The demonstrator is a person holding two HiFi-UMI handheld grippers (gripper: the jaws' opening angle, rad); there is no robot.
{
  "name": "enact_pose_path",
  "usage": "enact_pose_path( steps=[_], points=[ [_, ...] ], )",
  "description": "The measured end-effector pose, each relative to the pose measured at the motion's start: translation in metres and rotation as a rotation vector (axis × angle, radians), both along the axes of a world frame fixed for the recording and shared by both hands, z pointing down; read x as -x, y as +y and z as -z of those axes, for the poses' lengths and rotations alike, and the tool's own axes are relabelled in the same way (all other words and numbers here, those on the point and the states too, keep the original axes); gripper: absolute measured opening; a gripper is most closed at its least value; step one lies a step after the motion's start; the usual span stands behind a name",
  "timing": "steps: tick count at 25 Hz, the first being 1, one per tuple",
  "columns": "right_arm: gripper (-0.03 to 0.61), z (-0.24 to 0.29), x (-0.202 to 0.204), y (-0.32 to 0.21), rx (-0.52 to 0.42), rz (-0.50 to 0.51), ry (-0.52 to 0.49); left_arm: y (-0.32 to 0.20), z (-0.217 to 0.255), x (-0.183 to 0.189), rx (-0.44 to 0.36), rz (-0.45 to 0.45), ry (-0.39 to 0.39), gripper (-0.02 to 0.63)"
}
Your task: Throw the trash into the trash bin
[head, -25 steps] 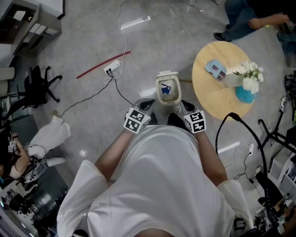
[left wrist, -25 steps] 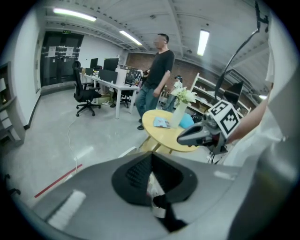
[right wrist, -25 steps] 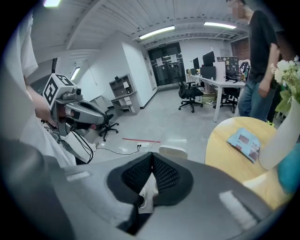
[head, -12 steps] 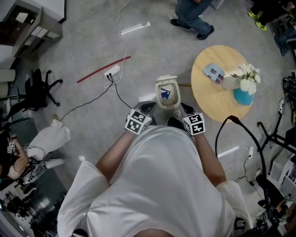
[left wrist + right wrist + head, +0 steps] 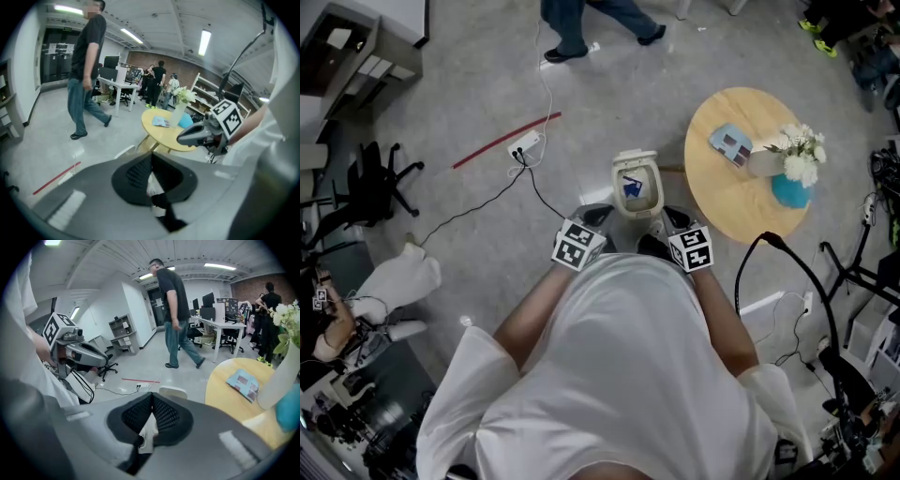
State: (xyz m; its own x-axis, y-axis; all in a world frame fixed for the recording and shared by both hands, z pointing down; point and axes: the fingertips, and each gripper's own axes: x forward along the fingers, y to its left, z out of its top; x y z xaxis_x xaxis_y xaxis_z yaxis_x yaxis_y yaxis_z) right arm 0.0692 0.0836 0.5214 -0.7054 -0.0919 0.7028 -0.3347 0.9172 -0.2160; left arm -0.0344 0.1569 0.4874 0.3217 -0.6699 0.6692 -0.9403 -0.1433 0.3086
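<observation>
The left gripper (image 5: pixel 598 215) and the right gripper (image 5: pixel 675 218) were both clenched on nothing. Blue trash (image 5: pixel 630 187) lay inside the open trash bin (image 5: pixel 657 195), just ahead of the jaws and between them. Disposal appeared complete, so the next move probably called only for withdrawal.

The grey floor (image 5: pixel 487 216) is viewed steeply from overhead; both gripper views are aimed forward from low down. The round yellow wooden table (image 5: pixel 741 202) is shared by all.

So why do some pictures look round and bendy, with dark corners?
Left gripper view: the wide-angle lens squeezes the room into a circle and blackens the corners. Right gripper view: same circle, and the vase leans at the edge. Head view: no dark corners, evenly lit.
</observation>
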Motion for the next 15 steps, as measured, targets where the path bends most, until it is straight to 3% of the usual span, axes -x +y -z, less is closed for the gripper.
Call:
enact_pose_path(
  steps=[15],
  points=[
    [0.002, -0.001, -0.02, -0.041, -0.022, -0.109, 0.021, -0.014, -0.002, -0.001, 0.014, -0.022, 0.005, 0.005]
  ],
)
